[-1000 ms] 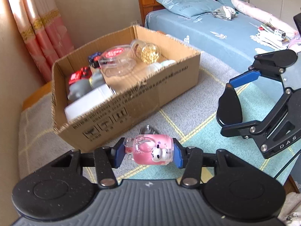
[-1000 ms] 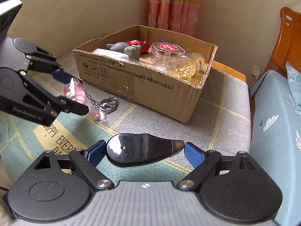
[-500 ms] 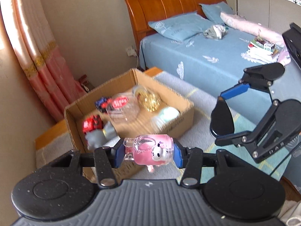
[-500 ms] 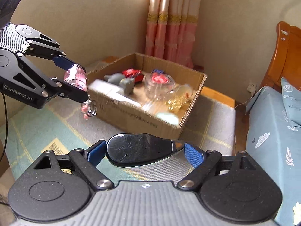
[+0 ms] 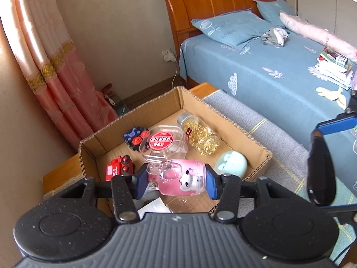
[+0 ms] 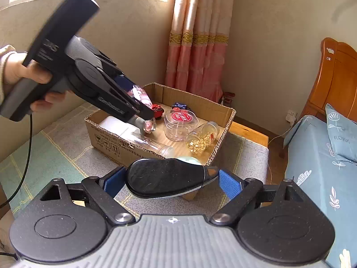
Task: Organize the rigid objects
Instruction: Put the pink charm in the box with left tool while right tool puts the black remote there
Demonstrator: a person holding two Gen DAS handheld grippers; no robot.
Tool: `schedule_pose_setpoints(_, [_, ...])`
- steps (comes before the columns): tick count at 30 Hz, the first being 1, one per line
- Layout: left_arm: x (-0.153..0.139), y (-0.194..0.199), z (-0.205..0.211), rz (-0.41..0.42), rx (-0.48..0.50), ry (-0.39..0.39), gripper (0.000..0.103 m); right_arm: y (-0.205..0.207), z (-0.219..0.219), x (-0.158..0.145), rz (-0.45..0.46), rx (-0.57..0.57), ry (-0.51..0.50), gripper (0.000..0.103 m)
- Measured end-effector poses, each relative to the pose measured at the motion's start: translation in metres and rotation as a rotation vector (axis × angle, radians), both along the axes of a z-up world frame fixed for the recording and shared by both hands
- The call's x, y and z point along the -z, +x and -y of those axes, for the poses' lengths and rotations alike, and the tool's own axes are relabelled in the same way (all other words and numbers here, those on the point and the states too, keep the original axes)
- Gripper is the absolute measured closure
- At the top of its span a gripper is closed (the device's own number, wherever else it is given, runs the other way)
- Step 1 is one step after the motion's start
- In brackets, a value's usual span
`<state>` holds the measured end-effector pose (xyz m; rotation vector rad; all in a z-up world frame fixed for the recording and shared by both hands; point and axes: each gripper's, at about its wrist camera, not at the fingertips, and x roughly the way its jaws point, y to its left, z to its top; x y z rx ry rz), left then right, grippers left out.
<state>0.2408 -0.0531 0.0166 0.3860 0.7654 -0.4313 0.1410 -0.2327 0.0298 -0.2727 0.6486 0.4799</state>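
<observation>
My left gripper (image 5: 176, 179) is shut on a pink clear keychain toy (image 5: 178, 177) and holds it above the open cardboard box (image 5: 225, 116). In the right wrist view the left gripper (image 6: 142, 109) tilts down over the box (image 6: 111, 143), the toy (image 6: 140, 95) between its fingers. My right gripper (image 6: 169, 182) is shut on a black computer mouse (image 6: 165, 177), held in front of the box's near right corner. The mouse also shows at the right edge of the left wrist view (image 5: 321, 169).
The box holds a clear tub with a red lid (image 5: 161, 144), a jar of gold beads (image 5: 200, 137), a mint case (image 5: 232, 164), red toy car (image 5: 120, 169), dark blue toy (image 5: 133, 135), white box (image 6: 113, 124). It sits on a grey-green blanket (image 6: 58, 147). Bed (image 5: 267, 71) at right.
Both grippers have risen and moved forward; the left one now holds the pink toy over the box's inside instead of in front of it. The right still holds the mouse.
</observation>
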Motion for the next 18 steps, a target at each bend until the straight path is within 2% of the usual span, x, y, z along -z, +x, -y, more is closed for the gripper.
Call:
schedule_pose_setpoints(2, [0.006,0.003,-0.001,-0.021,-0.005,-0.008,0.053,0.003,-0.001,0.000,-0.009,-0.002,0.004,0.011])
schedule_pose_setpoints(3, [0.008,0.003,-0.002,-0.031,-0.008,-0.017,0.049,0.004,-0.001,0.000,-0.013,-0.003,0.005,0.011])
schedule_pose_setpoints(5, [0.009,0.000,-0.003,-0.027,-0.017,-0.026,0.024,0.009,-0.003,0.000,-0.023,-0.002,0.006,0.011])
schedule_pose_setpoints(6, [0.008,-0.003,-0.004,-0.007,-0.034,-0.022,0.001,0.011,-0.004,0.000,-0.027,-0.001,0.006,0.011])
schedule_pose_setpoints(8, [0.003,-0.010,-0.007,0.046,-0.040,-0.026,0.001,0.014,-0.006,-0.001,-0.033,0.000,0.007,0.011])
schedule_pose_setpoints(12, [-0.005,-0.028,-0.015,0.086,-0.034,-0.054,0.001,0.023,-0.011,-0.002,-0.045,0.002,0.007,0.011])
schedule_pose_setpoints(18, [-0.008,-0.062,-0.032,0.166,-0.088,-0.084,0.001,0.040,-0.023,-0.003,-0.068,0.021,0.001,0.011])
